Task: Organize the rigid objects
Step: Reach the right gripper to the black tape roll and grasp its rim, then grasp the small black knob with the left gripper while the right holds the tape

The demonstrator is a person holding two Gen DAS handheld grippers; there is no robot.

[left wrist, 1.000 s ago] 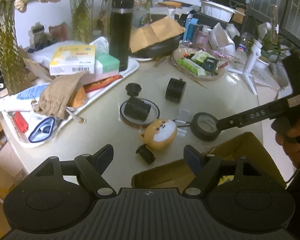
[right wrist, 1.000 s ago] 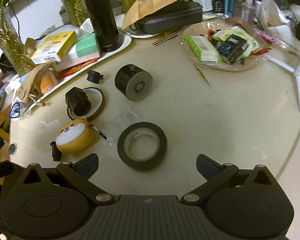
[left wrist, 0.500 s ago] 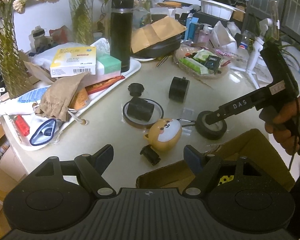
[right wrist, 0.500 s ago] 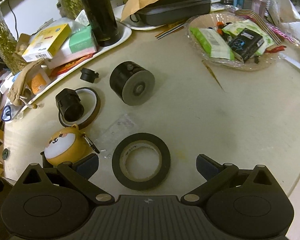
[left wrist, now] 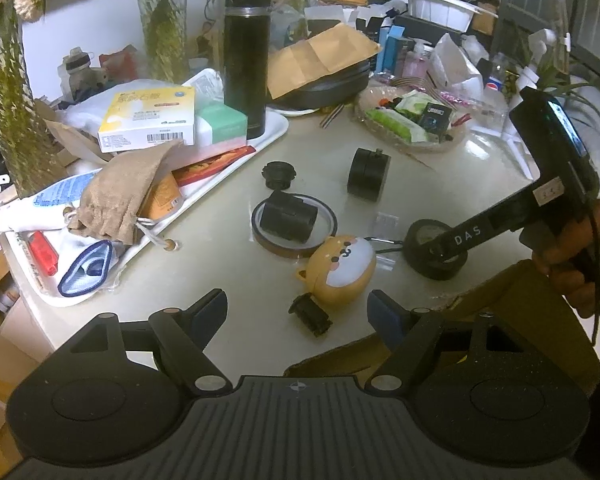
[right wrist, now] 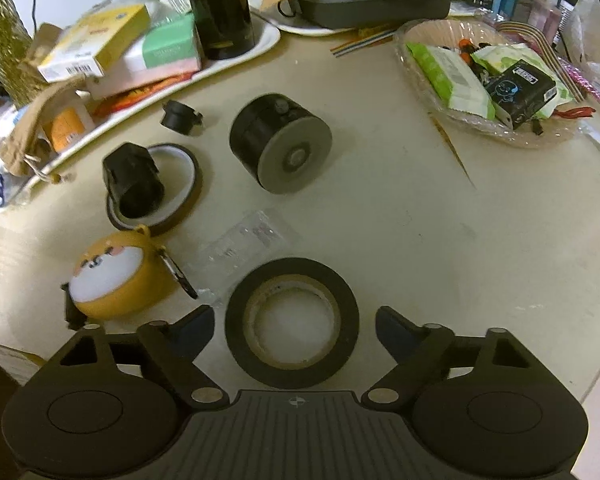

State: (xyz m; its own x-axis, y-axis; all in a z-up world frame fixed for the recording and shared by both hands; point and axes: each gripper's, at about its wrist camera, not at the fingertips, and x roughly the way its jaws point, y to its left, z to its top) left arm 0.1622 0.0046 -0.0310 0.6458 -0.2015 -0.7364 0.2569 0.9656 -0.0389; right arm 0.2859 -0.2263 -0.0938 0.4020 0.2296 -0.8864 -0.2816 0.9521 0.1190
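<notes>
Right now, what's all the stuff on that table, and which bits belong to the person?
Tape roll: one, black, flat on the table between the right gripper's fingers.
Dog-face case: one, orange and white, left of the tape.
Cylinder: one, black with a grey end, on its side mid-table.
Thin ring: one, brown, with a black part resting on it.
Flask: one, black, upright on the white tray.
Snack dish: one, clear, far right.
Cardboard box: one, brown, table's near edge.
Left gripper: black, open, empty.
Right gripper: black, jaws just closing, not yet gripping.
Hand: one, holding the right gripper.
</notes>
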